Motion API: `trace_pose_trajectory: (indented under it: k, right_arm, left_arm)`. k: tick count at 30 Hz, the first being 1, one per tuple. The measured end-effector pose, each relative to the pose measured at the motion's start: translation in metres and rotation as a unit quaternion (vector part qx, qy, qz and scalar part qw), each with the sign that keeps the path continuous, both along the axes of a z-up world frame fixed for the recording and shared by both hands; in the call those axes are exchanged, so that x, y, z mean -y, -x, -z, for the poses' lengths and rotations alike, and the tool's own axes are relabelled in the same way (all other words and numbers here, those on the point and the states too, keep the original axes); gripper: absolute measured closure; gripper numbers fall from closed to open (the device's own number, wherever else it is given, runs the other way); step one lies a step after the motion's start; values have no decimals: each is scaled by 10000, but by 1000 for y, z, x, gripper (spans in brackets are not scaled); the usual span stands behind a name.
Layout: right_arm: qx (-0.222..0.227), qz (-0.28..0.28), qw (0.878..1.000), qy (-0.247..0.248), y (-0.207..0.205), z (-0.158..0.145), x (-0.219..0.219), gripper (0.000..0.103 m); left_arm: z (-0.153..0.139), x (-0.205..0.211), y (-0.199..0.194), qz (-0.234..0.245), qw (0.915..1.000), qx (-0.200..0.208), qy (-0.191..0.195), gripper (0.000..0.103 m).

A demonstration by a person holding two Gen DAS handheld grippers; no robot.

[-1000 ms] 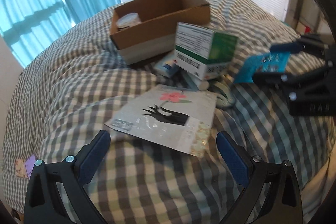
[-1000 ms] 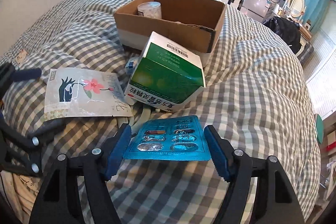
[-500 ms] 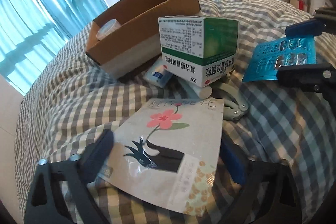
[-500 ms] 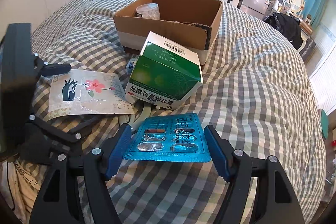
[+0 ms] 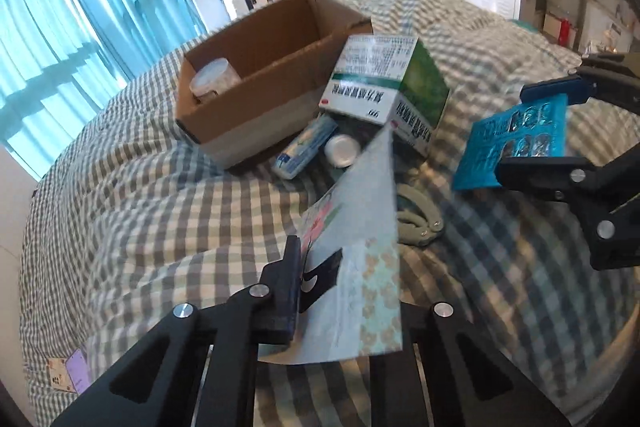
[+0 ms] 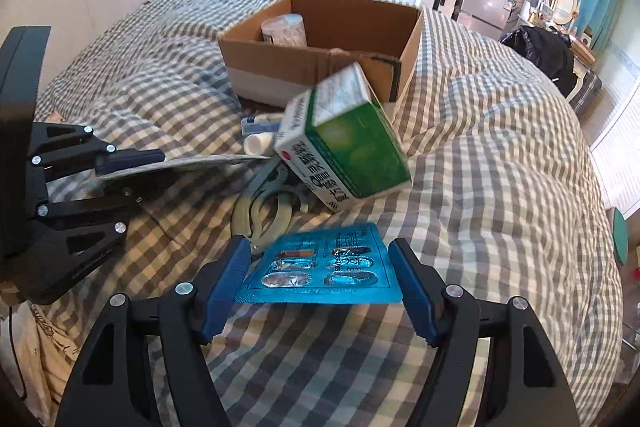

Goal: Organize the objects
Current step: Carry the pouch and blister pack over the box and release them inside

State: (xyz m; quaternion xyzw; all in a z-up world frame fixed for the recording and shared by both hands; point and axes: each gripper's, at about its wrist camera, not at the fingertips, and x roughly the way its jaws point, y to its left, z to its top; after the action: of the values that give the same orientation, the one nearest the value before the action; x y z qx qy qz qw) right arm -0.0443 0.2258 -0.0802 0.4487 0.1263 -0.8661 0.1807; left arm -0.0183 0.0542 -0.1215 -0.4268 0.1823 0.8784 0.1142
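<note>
My left gripper (image 5: 344,291) is shut on a flat flower-print sachet (image 5: 360,239) and holds it up off the checked bed; it shows edge-on in the right wrist view (image 6: 188,163). My right gripper (image 6: 320,279) is shut on a blue blister pack of pills (image 6: 324,271), which shows too in the left wrist view (image 5: 520,143). An open cardboard box (image 5: 264,79) with a white jar (image 5: 212,79) inside stands behind. A green-and-white medicine carton (image 6: 344,155) leans in front of the cardboard box.
A small tube (image 5: 304,147) and a white bottle cap (image 5: 342,149) lie by the carton, with a grey-green hand grip (image 5: 416,219) beside them. Curtains, a TV and furniture stand beyond the bed (image 6: 500,155).
My left gripper moved forward over the sachet, closed on it and lifted it off the bed. The green carton has tipped. My right gripper still holds the blister pack.
</note>
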Motion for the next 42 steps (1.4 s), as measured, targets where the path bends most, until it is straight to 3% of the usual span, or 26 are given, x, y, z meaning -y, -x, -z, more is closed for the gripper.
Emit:
trace_pose_trajectory:
  k: [4,13,20,32,42]
  right_arm:
    - [-167,29,9998,42,-7,-15,-1,33]
    - [-635,-46,9980,16,-19,-56,4,34]
    - [-981,-202,9949,61,-10,-90,13,34]
    - [-1620,-303,9860,248,65,-159,33,34]
    - [-1635,-239,9852,446,143,-169,43,35]
  left_arm:
    - [-24,11,-7,-114,9975,-8,-700,98]
    - [-64,19,-12,-370,9917,-327,-1189,98]
    - [-101,32,6,-474,9852,-689,-1499,98]
    - [-161,48,90,-530,9725,-1258,-1885,98]
    - [-165,52,174,-521,9720,-1177,-1968,98]
